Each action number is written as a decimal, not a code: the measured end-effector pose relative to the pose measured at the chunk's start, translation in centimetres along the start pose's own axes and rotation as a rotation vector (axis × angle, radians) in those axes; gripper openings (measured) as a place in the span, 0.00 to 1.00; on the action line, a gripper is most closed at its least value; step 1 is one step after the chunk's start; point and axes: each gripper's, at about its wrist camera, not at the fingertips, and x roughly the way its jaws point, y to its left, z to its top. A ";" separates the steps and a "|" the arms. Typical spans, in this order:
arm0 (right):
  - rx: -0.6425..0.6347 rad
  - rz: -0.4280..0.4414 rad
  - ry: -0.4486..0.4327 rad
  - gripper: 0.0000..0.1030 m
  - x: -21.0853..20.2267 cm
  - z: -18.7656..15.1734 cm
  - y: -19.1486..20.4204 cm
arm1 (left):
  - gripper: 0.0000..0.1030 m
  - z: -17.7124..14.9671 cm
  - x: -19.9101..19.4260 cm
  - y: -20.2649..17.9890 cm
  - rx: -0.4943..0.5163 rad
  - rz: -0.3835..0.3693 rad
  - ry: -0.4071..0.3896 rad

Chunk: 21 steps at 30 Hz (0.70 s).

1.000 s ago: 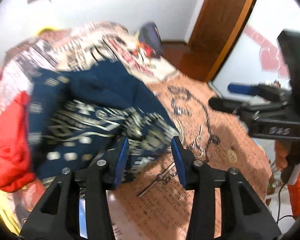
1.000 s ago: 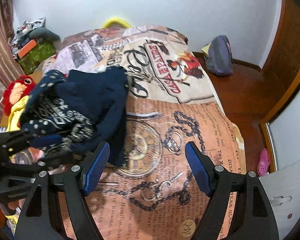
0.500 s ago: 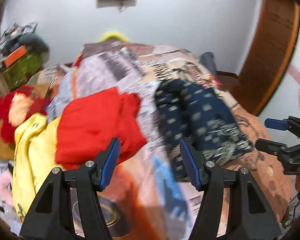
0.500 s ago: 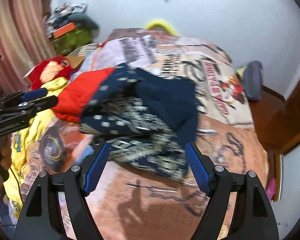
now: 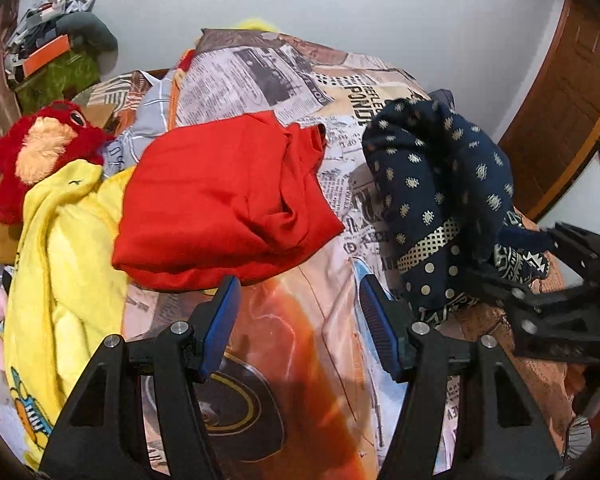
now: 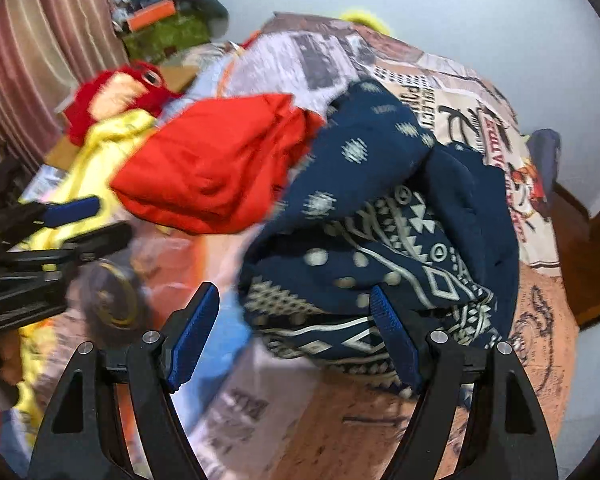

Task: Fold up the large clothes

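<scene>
**mossy_k:** Navy bundle's been dumped, right? A second ago the left gripper (image 5: 298,322) had its nose right in the navy patterned garment (image 5: 440,200), and now that thing sits in a heap on the printed bedspread (image 5: 312,364), off to the right of it. Left jaws are wide apart with nothing but bedspread between them

**tinfoil_dan:** yep, and the view has swung round too. Half a second back it was already turning toward the red garment (image 5: 220,200), now the red one sits just ahead of the left pads, slightly to the left. Looks roughly folded already, lying partly on the yellow blanket (image 5: 68,248)

**mossy_k:** so which one is the job? My guess is the navy one isn't folded at all, it's just bunched

**tinfoil_dan:** agreed, I'd call it still crumpled. From the right wrist view the right gripper (image 6: 296,336) is spread open too, holding nothing, and the navy garment (image 6: 384,240) lies right at its right-hand finger (image 6: 392,340), spilling ahead and to the right. Can't tell if the pad actually touches cloth, it's blurry

**mossy_k:** so both grippers empty, fold basically not started

**tinfoil_dan:** that's how I read it. It needs spreading flat first, and there's bare bedspread in front of both grippers for that
</scene>
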 end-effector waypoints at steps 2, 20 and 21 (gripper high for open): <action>0.027 -0.026 -0.029 0.73 -0.2 0.2 -1.8 | 0.59 0.1 0.6 -0.7 0.022 0.000 0.001; 0.314 -0.203 -0.199 0.73 -4.3 2.4 -17.9 | 0.59 5.5 4.9 -8.9 0.121 -0.115 -0.040; 0.305 -0.169 -0.189 0.73 -4.0 2.2 -17.8 | 0.59 5.6 5.1 -9.4 0.132 -0.117 -0.037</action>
